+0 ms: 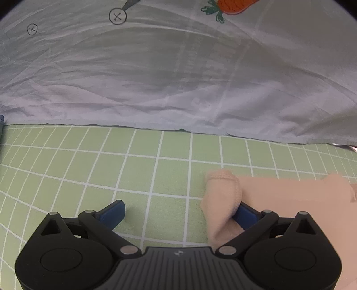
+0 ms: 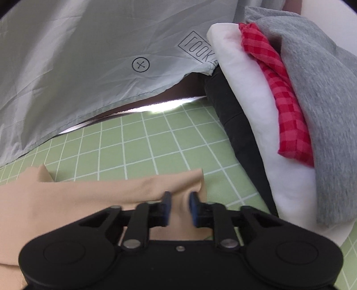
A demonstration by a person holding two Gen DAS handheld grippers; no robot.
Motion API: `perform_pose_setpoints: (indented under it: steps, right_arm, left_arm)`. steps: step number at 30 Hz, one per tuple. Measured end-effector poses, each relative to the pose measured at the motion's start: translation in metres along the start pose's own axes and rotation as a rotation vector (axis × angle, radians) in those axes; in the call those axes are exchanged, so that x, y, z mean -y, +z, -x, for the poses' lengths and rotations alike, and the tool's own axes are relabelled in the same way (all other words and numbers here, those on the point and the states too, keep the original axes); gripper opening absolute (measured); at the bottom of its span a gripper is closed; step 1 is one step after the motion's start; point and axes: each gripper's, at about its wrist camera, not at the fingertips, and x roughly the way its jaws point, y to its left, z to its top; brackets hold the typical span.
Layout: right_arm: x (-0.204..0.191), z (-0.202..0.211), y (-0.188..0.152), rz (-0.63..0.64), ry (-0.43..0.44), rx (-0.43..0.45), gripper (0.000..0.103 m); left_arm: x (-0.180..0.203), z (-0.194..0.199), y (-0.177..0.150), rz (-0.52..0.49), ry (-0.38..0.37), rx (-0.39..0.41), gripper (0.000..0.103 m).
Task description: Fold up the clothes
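A peach garment [image 1: 279, 194] lies flat on the green grid mat [image 1: 111, 165], with a rolled edge [image 1: 223, 194] standing up at its left end. My left gripper [image 1: 180, 206] is open wide. Its left finger [image 1: 112, 213] rests over bare mat, and its right finger [image 1: 245, 215] is tucked behind the rolled edge, nothing pinched. In the right wrist view the same peach garment [image 2: 89, 191] spreads to the left. My right gripper [image 2: 180, 197] has its jaws drawn close on a ridge of that fabric near the garment's right corner.
A pale grey sheet [image 1: 156, 78] printed with a carrot [image 1: 234, 5] and circled crosses covers the far side and overhangs the mat. At the right stands a clothes pile: a white piece [image 2: 252, 116], a red checked one [image 2: 283, 107], a grey one [image 2: 323, 89], a black one [image 2: 241, 133].
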Motion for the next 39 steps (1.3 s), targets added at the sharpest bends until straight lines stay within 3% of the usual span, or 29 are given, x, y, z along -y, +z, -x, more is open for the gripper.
perform_pose_setpoints:
  steps: [4, 10, 15, 23, 33, 39]
  right_arm:
    - [-0.008, 0.019, 0.002, 0.069, -0.010, 0.034, 0.002]
    - [-0.010, 0.068, -0.001, 0.050, 0.016, 0.113, 0.002]
    - [-0.027, 0.124, -0.017, 0.070, 0.055, 0.192, 0.002]
    - [-0.094, 0.209, -0.074, 0.248, 0.135, 0.262, 0.002]
    - [-0.173, 0.270, -0.178, 0.421, 0.240, 0.164, 0.002]
    - [-0.202, 0.279, -0.228, 0.409, 0.278, 0.053, 0.002]
  left_arm:
    - [-0.001, 0.031, -0.005, -0.006, -0.009, 0.046, 0.101]
    - [-0.014, 0.078, -0.027, 0.037, -0.009, 0.077, 0.101]
    - [-0.030, 0.120, -0.067, 0.070, 0.005, 0.071, 0.101]
    - [-0.054, 0.187, -0.143, 0.090, 0.002, 0.027, 0.101]
    - [-0.084, 0.236, -0.213, 0.034, -0.015, -0.028, 0.101]
    - [-0.098, 0.251, -0.241, -0.017, -0.023, -0.055, 0.101]
